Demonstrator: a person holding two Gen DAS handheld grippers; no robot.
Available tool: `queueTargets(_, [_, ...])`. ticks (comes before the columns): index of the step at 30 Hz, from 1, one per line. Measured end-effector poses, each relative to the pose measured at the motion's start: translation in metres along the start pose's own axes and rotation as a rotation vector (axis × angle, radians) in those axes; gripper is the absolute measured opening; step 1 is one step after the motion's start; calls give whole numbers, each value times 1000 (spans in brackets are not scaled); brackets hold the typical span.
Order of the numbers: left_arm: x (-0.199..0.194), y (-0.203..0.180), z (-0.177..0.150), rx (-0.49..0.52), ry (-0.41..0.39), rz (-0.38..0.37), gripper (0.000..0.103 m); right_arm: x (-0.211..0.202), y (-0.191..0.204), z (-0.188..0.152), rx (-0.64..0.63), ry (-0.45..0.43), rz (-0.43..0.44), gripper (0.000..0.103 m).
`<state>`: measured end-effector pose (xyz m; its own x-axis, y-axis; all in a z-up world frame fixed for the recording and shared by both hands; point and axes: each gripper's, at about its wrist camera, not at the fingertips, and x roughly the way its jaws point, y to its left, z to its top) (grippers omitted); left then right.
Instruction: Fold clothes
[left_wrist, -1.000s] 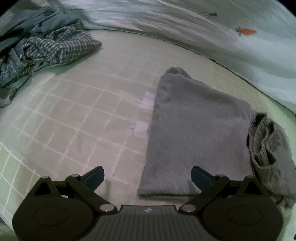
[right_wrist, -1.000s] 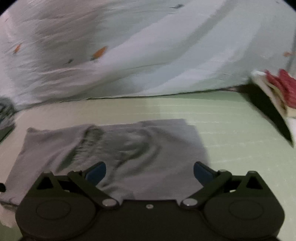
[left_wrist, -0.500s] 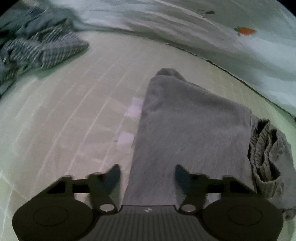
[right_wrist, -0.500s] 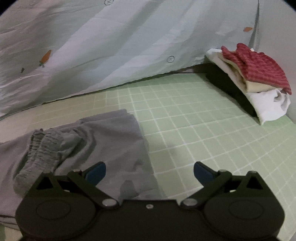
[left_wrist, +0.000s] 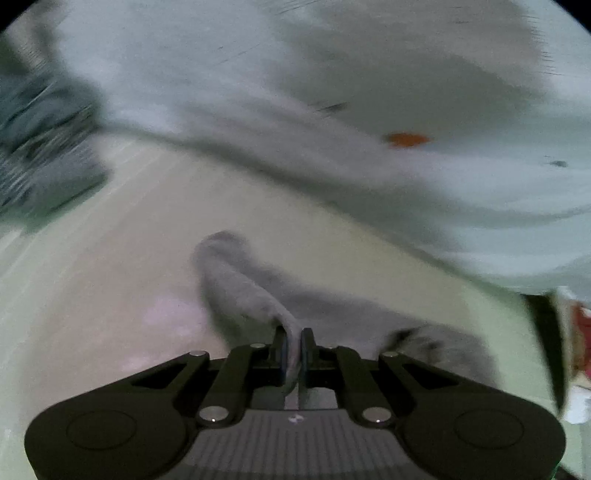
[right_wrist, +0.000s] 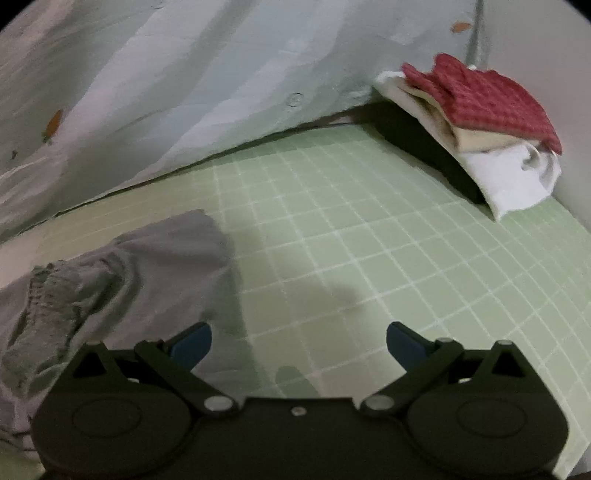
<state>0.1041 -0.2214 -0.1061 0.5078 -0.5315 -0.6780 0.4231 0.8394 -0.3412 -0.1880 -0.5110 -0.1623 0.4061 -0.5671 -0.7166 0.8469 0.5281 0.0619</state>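
The grey garment (left_wrist: 255, 295) lies on the green grid mat (right_wrist: 369, 258), its near edge pinched by the left gripper (left_wrist: 294, 347), whose jaws have just closed. The right gripper (right_wrist: 298, 341) hovers spread, empty. Folded clothes (right_wrist: 480, 122) sit far right. No readable writing.

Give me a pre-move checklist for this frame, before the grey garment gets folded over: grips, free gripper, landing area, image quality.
1. Left gripper pinching the grey garment: ok. Its jaws have just been closing, and a ridge of cloth sits between the pads.
2. Cloth lifting with the pinch: ok, a fold rises from the mat into the jaws.
3. Right gripper free: ok, jaws wide apart, nothing between them, green grid mat below.
4. Right gripper over the garment's edge: not ok, the cloth lies beside its left finger.
5. Folded stack away from the garment: ok.
6. Left view sharp enough to judge the garment's far end: cannot tell, blurred.
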Motion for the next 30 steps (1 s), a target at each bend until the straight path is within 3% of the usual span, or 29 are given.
queueTargets(4, [2, -79, -11, 88, -2, -166, 7, 2, -26, 2, -7, -7, -11, 102])
queueTargets(7, [20, -137, -35, 151, 80, -292, 7, 0, -46, 3, -26, -20, -21, 102])
queueTargets(10, [69, -179, -68, 169, 253, -349, 10, 0, -70, 4, -18, -20, -43, 102])
queueTargets(11, [88, -187, -73, 167, 337, -350, 12, 1, -78, 4, -7, -18, -46, 102])
queueTargets(14, [101, -198, -89, 210, 442, -310, 27, -1, -95, 5, 9, -28, -60, 102])
queueTargets(16, [90, -198, -84, 214, 403, -333, 54, -1, -100, 7, 18, -37, -61, 102])
queueTargets(18, [77, -193, -75, 211, 353, -341, 69, 2, -99, 10, 44, -34, -38, 102])
queueTargets(21, [57, -180, -56, 205, 278, -315, 74, 6, -87, 15, 50, -32, 19, 102])
queueTargets(25, [37, -142, -37, 193, 198, -171, 81, 8, -50, 25, 7, -48, 125, 102])
queueTargets(30, [41, -94, -27, 122, 227, -31, 81, 19, 2, 37, -13, -31, 296, 102])
